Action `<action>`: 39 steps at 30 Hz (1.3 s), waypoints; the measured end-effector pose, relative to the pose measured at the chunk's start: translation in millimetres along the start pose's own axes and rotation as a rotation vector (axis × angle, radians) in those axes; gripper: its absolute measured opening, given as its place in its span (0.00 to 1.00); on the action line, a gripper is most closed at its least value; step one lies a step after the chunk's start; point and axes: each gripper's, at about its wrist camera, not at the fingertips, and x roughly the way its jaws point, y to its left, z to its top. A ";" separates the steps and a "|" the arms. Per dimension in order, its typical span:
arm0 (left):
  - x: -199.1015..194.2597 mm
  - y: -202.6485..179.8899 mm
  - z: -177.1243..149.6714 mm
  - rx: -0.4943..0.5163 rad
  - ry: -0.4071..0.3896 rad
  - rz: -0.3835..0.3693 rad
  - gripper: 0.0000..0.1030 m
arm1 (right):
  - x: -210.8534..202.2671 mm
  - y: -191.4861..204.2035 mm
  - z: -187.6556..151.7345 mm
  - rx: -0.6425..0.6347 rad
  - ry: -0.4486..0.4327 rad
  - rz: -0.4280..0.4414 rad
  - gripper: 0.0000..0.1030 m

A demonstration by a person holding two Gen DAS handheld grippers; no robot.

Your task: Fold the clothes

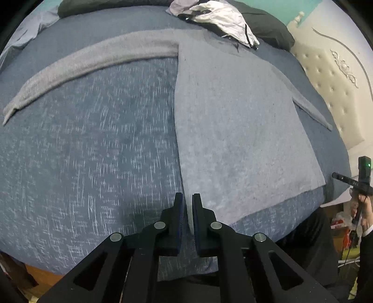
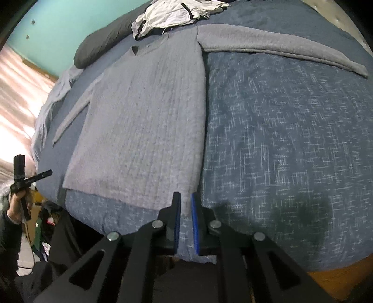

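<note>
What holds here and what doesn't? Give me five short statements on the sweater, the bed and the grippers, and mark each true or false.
1. The grey sweater lies spread on a blue bedspread. True.
2. Both sleeves are folded across the chest. False: the long sleeve stretches out sideways, and the other sleeve lies along the body.
3. A white garment lies crumpled near the collar. True.
4. The left gripper stands wide open. False: it is pinched on a hem corner.
5. The right gripper is at the collar. False: it is at the hem.

a plain grey sweater [image 1: 244,130] lies on a blue bedspread [image 1: 93,151] flecked with white, below a teal wall [image 2: 60,25].
</note>
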 end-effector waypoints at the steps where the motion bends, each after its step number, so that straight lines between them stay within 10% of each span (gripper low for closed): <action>1: 0.4 -4.1 2.6 0.000 -0.005 0.000 0.08 | 2.6 2.7 1.4 -0.005 -0.003 0.001 0.08; 13: -2.9 -15.2 18.8 -0.045 -0.050 0.003 0.08 | 45.1 0.2 -9.1 -0.034 0.137 -0.044 0.08; 27: -66.7 -48.3 77.1 -0.091 -0.239 -0.040 0.32 | -40.6 -27.6 14.4 0.100 -0.108 0.003 0.08; 29: -66.9 -52.0 85.2 -0.094 -0.251 -0.057 0.33 | -53.1 -35.6 20.3 0.144 -0.142 0.018 0.14; 32: -68.6 -58.0 93.9 -0.094 -0.264 -0.080 0.34 | -73.9 -49.4 32.4 0.216 -0.217 0.025 0.53; 39: -47.1 -60.7 104.7 -0.093 -0.276 -0.078 0.42 | -100.6 -105.1 66.2 0.346 -0.325 0.021 0.55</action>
